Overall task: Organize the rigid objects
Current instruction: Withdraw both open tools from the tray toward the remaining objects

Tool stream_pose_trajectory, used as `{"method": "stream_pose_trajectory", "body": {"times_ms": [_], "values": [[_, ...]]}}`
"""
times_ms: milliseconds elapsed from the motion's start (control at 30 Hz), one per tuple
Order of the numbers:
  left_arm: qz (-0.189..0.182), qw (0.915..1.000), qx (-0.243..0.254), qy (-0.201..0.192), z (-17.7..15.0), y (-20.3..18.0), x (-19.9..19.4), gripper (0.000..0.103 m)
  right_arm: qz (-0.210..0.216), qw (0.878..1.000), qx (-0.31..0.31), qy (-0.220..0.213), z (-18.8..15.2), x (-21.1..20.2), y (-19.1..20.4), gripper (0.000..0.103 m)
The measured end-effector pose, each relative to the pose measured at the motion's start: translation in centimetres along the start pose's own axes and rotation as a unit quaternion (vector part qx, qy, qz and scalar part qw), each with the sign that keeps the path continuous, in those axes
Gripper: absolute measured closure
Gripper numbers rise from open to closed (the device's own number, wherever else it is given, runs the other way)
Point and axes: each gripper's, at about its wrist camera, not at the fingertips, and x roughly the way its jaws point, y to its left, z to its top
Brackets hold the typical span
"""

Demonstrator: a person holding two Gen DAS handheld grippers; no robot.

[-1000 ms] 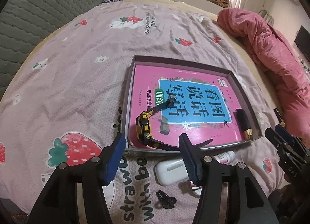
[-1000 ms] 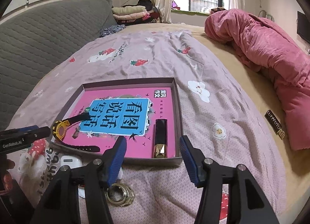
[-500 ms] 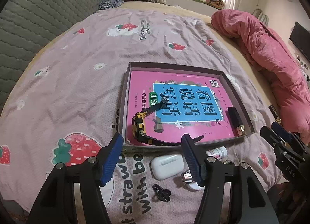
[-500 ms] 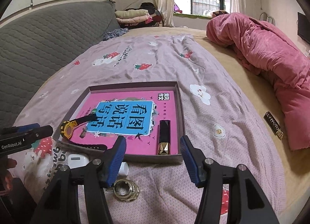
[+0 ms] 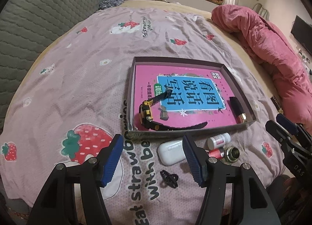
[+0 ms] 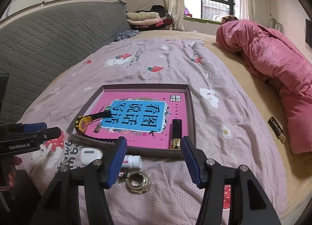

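Your left gripper (image 5: 153, 158) hangs with its jaws spread and nothing between the pads; the right gripper (image 6: 154, 159) is also spread and empty.

The shallow box (image 5: 134, 80) already holds 3 things: a pink book (image 5: 195, 90), a yellow-and-black watch (image 5: 146, 114) and a black-and-gold lipstick (image 6: 176, 131). What looks left to sort sits on the strawberry bedspread (image 5: 78, 73), just outside the box's near wall.

The relation to mind is this: the white earbud case (image 5: 170, 153) lies right at the left gripper's right finger (image 5: 193, 158), partly hidden behind it, long axis running roughly across the view. Beside it toward the right gripper sit 1 small white bottle (image 5: 218, 140) lying on its side, 1 small red item (image 5: 215, 153) and a brass nut (image 6: 137, 182). A black hair clip (image 5: 169, 178) lies nearer you, between the left fingers but below their tips.

Judging by this, the left hand is nearer the case and clip, while the nut sits just under the right gripper's left finger (image 6: 117, 161), so the right hand suits it better.
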Motion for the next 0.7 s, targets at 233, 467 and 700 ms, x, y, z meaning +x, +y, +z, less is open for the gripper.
{"method": "stream_pose_trajectory", "body": {"times_ms": [233, 467, 700], "values": [[0.000, 1.0000, 0.004, 0.001, -0.4, -0.1, -0.6, 0.038, 0.005, 1.000, -0.023, 0.002, -0.5, -0.5, 1.3, 0.046], [0.003, 0.9999, 0.012, 0.008, -1.6, -0.3, -0.6, 0.038, 0.010, 0.999, -0.027, 0.021, -1.8, -0.2, 1.5, 0.045], [0.002, 0.9995, 0.022, 0.023, -3.2, -1.2, 0.0, 0.038, 0.013, 0.999, -0.037, 0.033, -2.9, 0.0, 2.0, 0.045]]}}
